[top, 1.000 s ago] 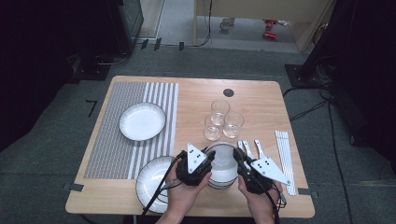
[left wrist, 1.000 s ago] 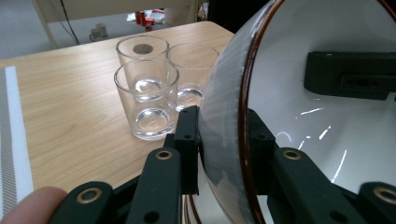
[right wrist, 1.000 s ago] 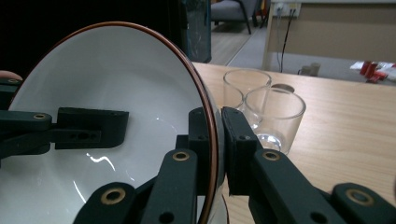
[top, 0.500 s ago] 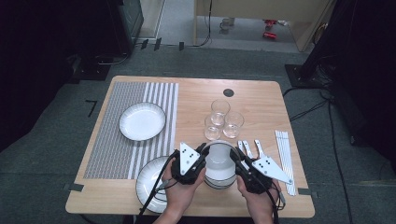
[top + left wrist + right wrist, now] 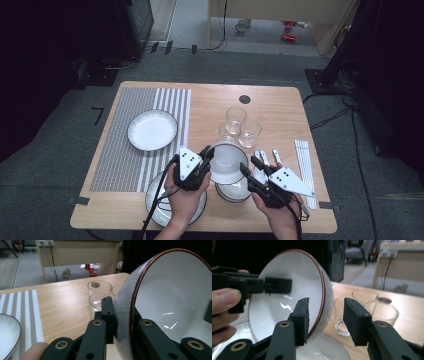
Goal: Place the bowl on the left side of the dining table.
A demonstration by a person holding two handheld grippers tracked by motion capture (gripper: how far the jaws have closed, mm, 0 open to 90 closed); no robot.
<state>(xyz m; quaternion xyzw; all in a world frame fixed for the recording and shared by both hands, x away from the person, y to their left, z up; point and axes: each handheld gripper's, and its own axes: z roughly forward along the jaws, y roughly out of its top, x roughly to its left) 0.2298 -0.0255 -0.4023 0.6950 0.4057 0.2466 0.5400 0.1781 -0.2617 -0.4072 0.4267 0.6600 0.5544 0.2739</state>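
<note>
Left hand-held gripper (image 5: pixel 206 156) grips tilted white, brown-rimmed bowl (image 5: pixel 227 162).

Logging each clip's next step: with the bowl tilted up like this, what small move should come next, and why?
Probably carry the bowl left toward the bare mat near the plate. The left tool is shut on its rim, holding it tilted above the stack. The right tool is open, its jaws straddling the rim without gripping, so it should back off first to clear the glasses.
</note>
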